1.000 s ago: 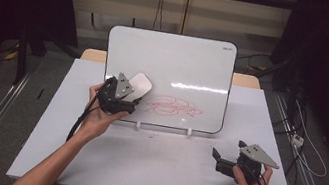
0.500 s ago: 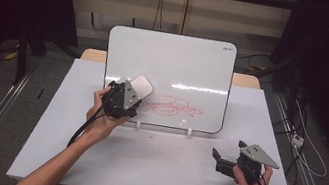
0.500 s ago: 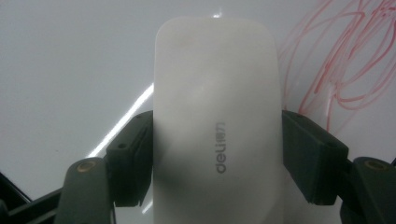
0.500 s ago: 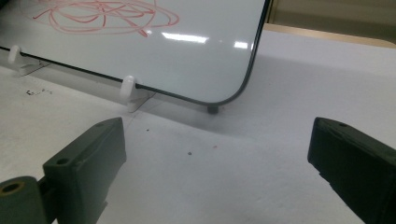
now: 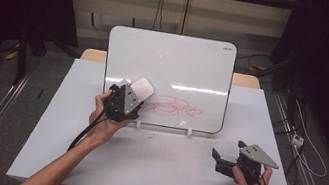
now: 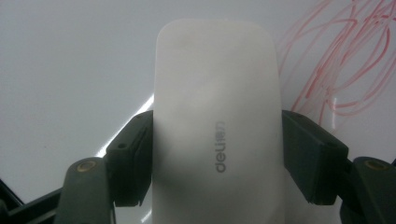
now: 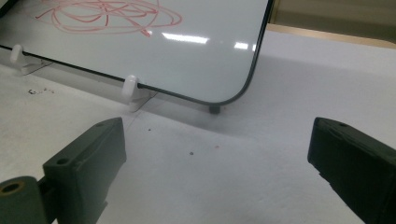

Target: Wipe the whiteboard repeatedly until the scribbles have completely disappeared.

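**A:** so the left gripper [image 5: 132, 98] is clamped on the eraser [image 5: 143, 88], a bit left of centre in the high view, sitting on the whiteboard [image 5: 178, 59] just left of the red scribble [image 5: 175, 106]. How would you wipe it?

**B:** I'd keep the pad flat and sweep right across the loops, steady pressure so the board doesn't tip. The right gripper [image 5: 222, 162] is down at lower right, jaws wide apart and empty, could brace the board's edge
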`<state>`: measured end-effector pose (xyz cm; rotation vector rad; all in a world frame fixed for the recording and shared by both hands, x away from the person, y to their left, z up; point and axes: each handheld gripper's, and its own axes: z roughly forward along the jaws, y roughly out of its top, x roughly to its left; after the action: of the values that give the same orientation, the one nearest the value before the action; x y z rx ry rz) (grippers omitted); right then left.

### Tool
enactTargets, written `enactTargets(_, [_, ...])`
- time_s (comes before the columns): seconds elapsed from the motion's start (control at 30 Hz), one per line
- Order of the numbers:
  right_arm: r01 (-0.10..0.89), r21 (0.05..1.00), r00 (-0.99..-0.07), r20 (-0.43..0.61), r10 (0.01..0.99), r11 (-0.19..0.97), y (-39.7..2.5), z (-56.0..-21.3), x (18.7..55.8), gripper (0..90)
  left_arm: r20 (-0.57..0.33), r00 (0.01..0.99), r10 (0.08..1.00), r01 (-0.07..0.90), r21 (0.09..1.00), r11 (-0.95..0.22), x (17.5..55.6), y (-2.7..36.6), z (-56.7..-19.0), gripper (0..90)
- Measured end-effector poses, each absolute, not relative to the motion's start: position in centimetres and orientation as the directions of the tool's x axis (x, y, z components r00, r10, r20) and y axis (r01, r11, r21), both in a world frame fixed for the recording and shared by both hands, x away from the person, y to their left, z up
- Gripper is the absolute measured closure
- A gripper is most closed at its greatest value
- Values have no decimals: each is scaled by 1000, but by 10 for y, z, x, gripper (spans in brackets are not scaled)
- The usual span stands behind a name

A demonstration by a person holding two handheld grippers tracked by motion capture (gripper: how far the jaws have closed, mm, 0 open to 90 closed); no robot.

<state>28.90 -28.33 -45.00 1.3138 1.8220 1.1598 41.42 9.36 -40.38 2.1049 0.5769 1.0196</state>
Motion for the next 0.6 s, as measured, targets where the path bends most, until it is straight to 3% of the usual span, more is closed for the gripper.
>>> enactTargets(0.33, [417, 900, -328, 19, 944, 127, -284, -450, 289, 47, 541, 582, 608, 26, 735, -678, 404, 84, -415, 312])
enactTargets(0.6, [416, 900, -326, 18, 945, 127, -284, -450, 289, 48, 519, 604, 605, 44, 736, -676, 407, 84, -412, 312])
